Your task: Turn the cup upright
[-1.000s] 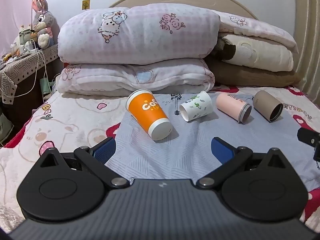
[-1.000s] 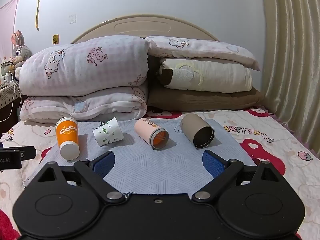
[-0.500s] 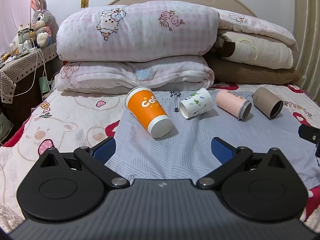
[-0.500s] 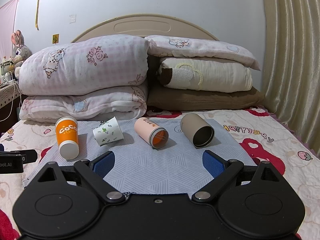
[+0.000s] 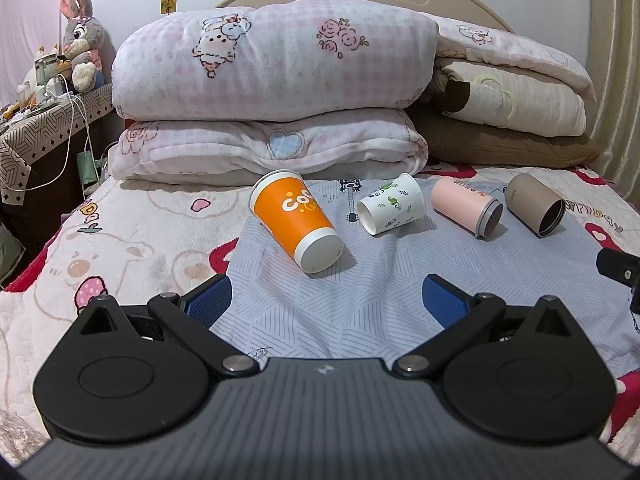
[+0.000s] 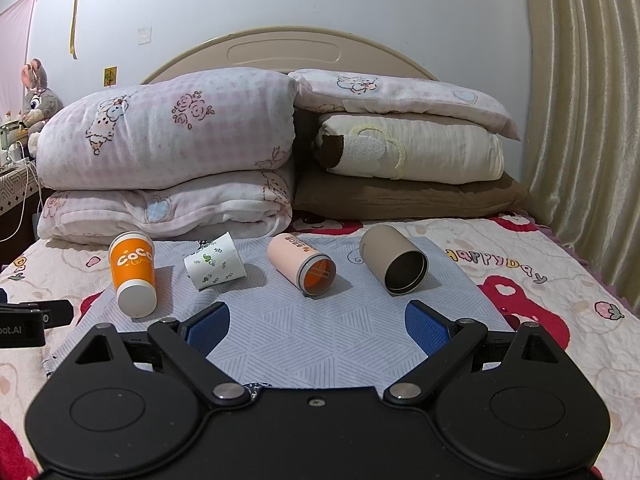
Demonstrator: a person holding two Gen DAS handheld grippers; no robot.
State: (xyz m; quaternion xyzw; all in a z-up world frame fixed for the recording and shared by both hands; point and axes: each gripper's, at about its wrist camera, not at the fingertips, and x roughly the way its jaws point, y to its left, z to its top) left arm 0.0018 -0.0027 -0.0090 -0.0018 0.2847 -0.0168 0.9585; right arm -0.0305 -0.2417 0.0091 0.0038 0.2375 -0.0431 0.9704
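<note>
while four cups are lying on their sides in a row on the grey-blue cloth (image 6: pixel 328 332), both claws are hanging apart w/ nothing btwn them. left gripper (image 5: pixel 326 300) is sitting just short of the orange cup (image 5: pixel 298 222), whose white base is pointing toward it. right gripper (image 6: pixel 318 326) is facing the pink cup (image 6: pixel 304 266) and tan cup (image 6: pixel 394 260), open mouths toward it. small white leaf-print cup (image 6: pixel 214 262) is lying btwn orange and pink.

Two low, bed-level wrist views toward the headboard (image 6: pixel 280 50), sharing four cups.
</note>
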